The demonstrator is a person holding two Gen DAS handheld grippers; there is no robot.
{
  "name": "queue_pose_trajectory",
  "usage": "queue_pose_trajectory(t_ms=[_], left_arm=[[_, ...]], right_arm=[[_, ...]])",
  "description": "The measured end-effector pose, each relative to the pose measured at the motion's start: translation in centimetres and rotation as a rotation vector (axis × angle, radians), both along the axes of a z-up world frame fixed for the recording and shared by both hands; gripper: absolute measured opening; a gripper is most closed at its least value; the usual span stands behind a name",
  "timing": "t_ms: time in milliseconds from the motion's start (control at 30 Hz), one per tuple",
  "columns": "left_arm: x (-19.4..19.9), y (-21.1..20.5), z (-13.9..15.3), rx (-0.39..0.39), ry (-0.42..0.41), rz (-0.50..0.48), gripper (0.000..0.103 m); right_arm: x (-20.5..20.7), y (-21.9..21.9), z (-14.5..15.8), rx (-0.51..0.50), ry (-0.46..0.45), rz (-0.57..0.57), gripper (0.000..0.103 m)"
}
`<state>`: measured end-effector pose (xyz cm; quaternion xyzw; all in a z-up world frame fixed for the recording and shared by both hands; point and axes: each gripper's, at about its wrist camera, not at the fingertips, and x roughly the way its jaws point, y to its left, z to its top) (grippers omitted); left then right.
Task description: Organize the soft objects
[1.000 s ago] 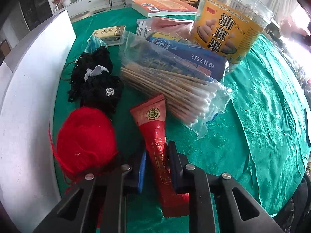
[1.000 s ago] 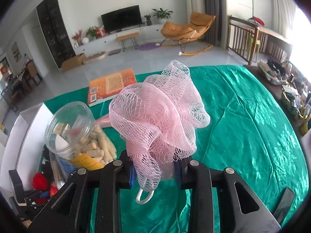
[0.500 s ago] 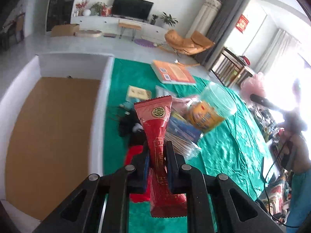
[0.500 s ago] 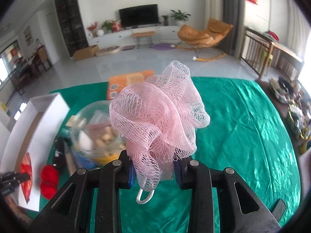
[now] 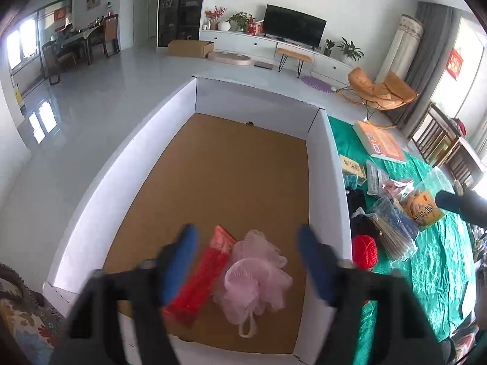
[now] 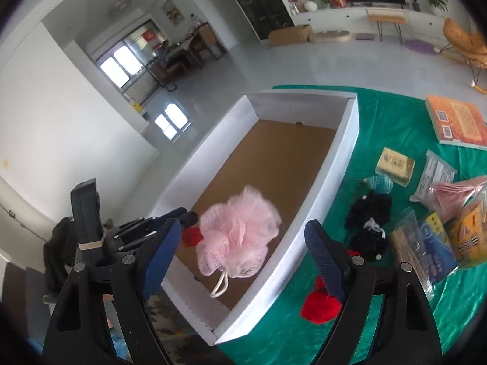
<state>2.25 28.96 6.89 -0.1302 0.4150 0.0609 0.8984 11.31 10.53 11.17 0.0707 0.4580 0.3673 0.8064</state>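
Note:
A white box with a brown floor stands at the left of the green table. A pink mesh bath sponge and a red packet lie on its floor near the front. My left gripper is open above them, blurred. My right gripper is open above the box, over the pink sponge. The left gripper shows in the right wrist view by the red packet. A red yarn ball lies just outside the box.
On the green cloth right of the box lie a black soft item, a teal yarn ball, a bag of cotton swabs, a yellow snack jar, small packets and an orange book.
Both grippers have moved over the box and opened. The red packet and the pink sponge have left the jaws and now lie on the box floor.

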Motion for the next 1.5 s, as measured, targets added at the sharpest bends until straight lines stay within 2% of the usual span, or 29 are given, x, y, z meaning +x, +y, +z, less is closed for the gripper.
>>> queue_pose_trajectory(t_ms=[133, 200, 267, 400, 533, 667, 833, 1033, 1500], left_arm=[[-0.2, -1.3, 0.2, -0.056, -0.057, -0.038, 0.099], [-0.1, -3.3, 0.7, -0.080, -0.083, -0.096, 0.099], [-0.3, -6.4, 0.8, -0.095, -0.093, -0.196, 0.099], [-1.1, -14.9, -0.4, -0.097, -0.070, -0.438, 0.099], [-1.8, -23.1, -5.1, -0.085, 0.018, -0.587, 0.099], [-0.1, -28.1, -10.4, -0.057, 0.086, -0.605, 0.099], [3.0, -31.2, -13.8, 0.052, 0.090, -0.576, 0.099], [4.1, -33.2, -14.8, 0.186, 0.051, -0.587, 0.103], [4.4, -33.1, -15.1, 0.180, 0.050, -0.583, 0.103]], right_arm=[[-1.6, -4.6, -1.3, -0.111, -0.102, -0.105, 0.086], [-2.8, -7.4, -3.0, -0.164, -0.145, -0.183, 0.086], [-4.2, -11.0, -5.5, -0.230, -0.180, -0.296, 0.086], [-5.8, -19.0, -12.2, -0.410, -0.153, -0.561, 0.085], [-6.7, -25.7, -16.3, -0.531, -0.131, -0.750, 0.085], [-7.3, -29.2, -17.5, -0.536, -0.122, -0.844, 0.085], [-7.0, -31.6, -18.5, -0.483, -0.057, -0.914, 0.085], [-6.7, -31.8, -18.9, -0.489, -0.037, -0.917, 0.087], [-7.2, -31.7, -19.2, -0.486, -0.036, -0.914, 0.089]])
